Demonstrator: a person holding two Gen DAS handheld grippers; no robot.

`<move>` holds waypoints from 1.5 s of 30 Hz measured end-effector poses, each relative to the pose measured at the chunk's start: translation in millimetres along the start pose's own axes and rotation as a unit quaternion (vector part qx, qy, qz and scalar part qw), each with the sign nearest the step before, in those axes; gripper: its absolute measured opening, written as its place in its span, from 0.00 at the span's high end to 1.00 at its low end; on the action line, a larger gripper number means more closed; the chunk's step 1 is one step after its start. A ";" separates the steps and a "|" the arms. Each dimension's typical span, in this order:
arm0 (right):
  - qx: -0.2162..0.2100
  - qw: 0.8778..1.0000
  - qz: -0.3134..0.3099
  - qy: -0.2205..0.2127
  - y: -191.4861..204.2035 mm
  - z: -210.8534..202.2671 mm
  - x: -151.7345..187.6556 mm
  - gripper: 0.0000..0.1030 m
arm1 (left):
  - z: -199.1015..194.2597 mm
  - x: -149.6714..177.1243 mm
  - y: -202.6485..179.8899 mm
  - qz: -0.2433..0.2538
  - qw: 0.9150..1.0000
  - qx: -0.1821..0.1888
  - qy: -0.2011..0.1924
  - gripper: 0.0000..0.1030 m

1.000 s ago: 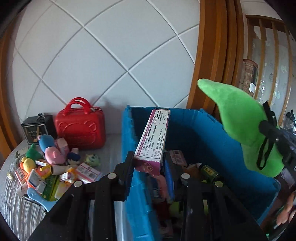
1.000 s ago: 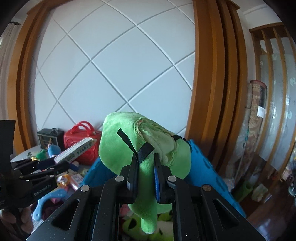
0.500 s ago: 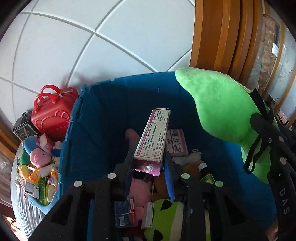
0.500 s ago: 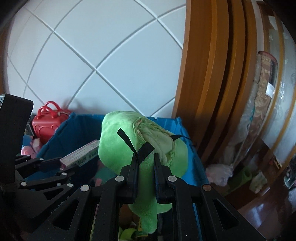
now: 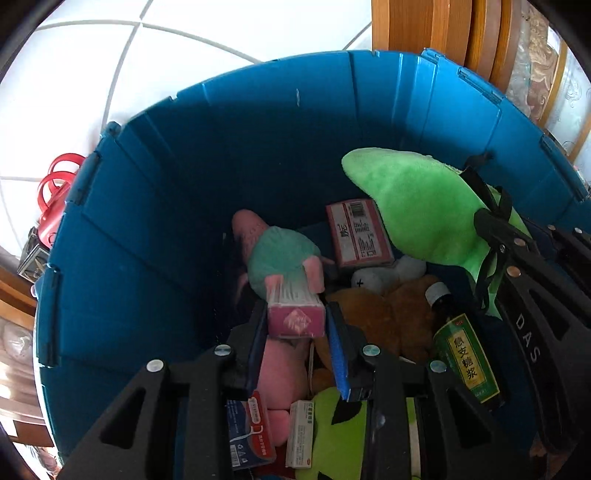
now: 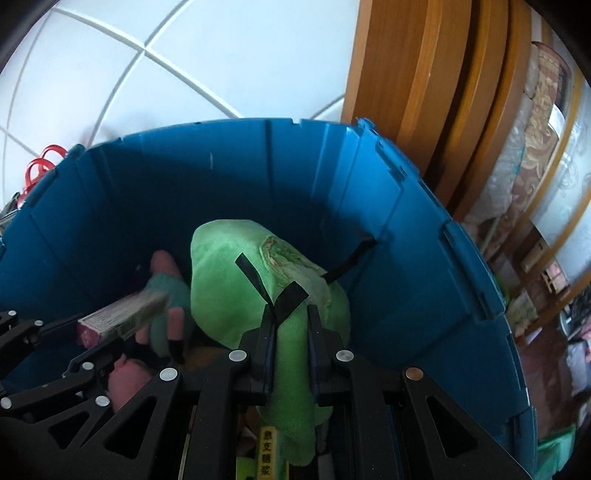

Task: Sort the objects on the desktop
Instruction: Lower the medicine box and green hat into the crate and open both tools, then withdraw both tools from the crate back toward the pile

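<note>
A blue plastic bin (image 5: 258, 129) fills both views. My left gripper (image 5: 295, 314) is shut on a long pink and white carton (image 5: 295, 322), seen end-on and low inside the bin above the toys. To its right, my right gripper (image 5: 493, 227) holds a bright green plush toy (image 5: 417, 214) inside the bin. In the right wrist view the right gripper (image 6: 290, 326) pinches the green plush (image 6: 236, 273) between its pads while its jaws are opening slightly. The left gripper (image 6: 110, 334) with the carton (image 6: 122, 314) shows at lower left.
Inside the bin lie a pink plush in a teal dress (image 5: 280, 254), a pink box (image 5: 358, 232), a brown plush (image 5: 369, 317), a dark bottle with a green label (image 5: 461, 354) and small cartons (image 5: 251, 428). A red handbag (image 5: 55, 192) stands outside left, a wooden frame (image 5: 443, 29) behind.
Both grippers have moved forward and down and tipped downward, from above the bin's rim to inside it. The carton and the green plush went with them, still gripped.
</note>
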State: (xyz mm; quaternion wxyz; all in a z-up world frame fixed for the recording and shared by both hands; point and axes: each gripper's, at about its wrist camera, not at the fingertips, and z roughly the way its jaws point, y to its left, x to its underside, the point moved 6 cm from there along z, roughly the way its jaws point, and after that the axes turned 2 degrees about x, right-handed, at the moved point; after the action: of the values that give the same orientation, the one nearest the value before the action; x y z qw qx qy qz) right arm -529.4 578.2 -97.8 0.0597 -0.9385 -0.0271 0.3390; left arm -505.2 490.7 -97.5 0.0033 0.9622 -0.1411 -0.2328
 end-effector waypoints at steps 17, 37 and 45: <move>0.006 0.996 0.004 -0.089 -8.7 -47.1 -24.1 0.01 | -23.1 -3.2 12.7 -0.018 0.999 0.002 -0.036 0.33; -0.070 0.960 0.014 -0.269 25.6 -243.2 -1.8 0.00 | -239.7 87.3 99.2 -0.116 0.953 -0.020 -0.278 0.13; -0.206 0.929 0.030 -0.306 87.5 -302.5 35.9 0.00 | -292.8 165.1 176.0 -0.161 0.932 -0.041 -0.321 0.13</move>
State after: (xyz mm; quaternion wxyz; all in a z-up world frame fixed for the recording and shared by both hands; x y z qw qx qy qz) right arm -307.4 466.4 98.9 -0.1566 -0.7812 -0.0849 0.5983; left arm -280.6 259.2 102.4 -0.0399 0.8449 0.0316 -0.5325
